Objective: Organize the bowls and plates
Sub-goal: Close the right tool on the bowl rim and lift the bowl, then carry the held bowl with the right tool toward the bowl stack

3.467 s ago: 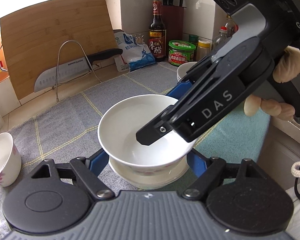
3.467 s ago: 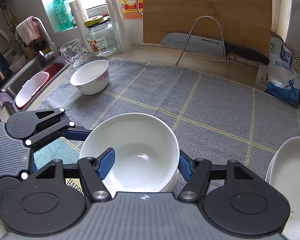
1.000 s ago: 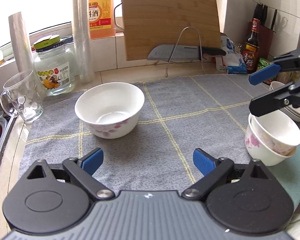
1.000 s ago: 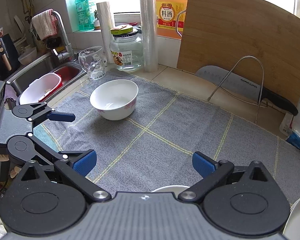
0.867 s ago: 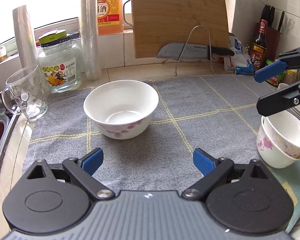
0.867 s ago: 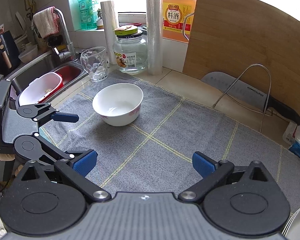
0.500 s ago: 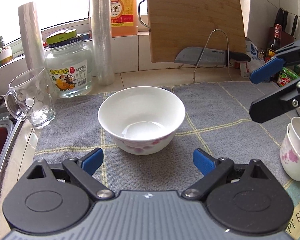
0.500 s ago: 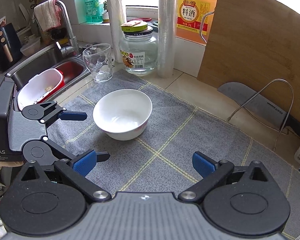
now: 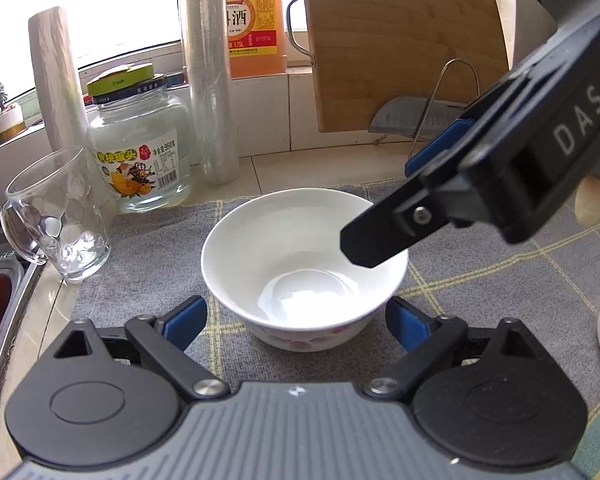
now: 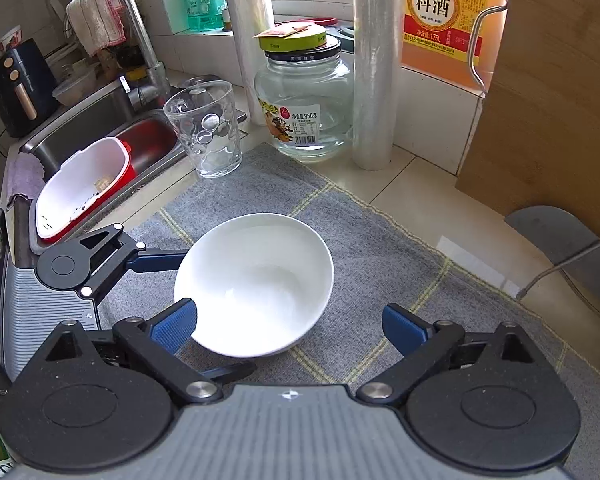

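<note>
Bowl [image 9: 304, 264] between left tool [image 9: 296, 320] fingers | both tools apart, right [image 10: 286, 326] closing

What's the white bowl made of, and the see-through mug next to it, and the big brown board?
The white bowl looks like glazed ceramic: glossy, with a pink flower print outside. The mug looks like clear glass, dimpled, showing things through it. The board looks like bamboo or wood: matte, with fine straight grain lines.

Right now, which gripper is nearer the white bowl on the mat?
Left, narrowly. The left gripper's open fingers flank the white bowl. The right gripper, jaws just closing a little but open, sits off to one side, one finger over the rim.
</note>
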The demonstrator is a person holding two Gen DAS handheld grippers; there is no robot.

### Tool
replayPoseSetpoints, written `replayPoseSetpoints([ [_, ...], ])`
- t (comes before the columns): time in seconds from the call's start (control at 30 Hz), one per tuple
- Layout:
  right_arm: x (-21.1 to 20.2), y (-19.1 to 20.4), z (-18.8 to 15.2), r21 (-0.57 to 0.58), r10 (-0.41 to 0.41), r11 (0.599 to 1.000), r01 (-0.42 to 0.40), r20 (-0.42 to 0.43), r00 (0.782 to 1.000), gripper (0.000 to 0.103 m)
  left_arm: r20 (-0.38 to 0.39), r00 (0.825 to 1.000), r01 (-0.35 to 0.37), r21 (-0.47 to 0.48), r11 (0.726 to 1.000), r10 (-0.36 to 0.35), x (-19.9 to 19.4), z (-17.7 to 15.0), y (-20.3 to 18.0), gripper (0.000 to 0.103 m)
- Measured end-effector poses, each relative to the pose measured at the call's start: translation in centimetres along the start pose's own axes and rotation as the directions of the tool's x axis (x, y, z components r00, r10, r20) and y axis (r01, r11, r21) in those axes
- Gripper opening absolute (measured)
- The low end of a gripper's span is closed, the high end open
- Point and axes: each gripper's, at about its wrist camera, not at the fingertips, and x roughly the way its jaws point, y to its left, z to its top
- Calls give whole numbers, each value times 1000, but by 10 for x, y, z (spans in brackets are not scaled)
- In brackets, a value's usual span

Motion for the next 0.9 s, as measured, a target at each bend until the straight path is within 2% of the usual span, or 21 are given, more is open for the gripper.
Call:
replayPoseSetpoints([
  [0.47, 38, -6, 15, -10, 71, 997, -72, -43, 997, 72, 15, 1000, 14, 24, 1000, -15, 3, 4, -2, 95],
  [0.9, 33, -4, 16, -10, 78, 997, -79, -41, 996, 71, 12, 1000, 13, 36, 999, -13, -2, 6, -4, 95],
])
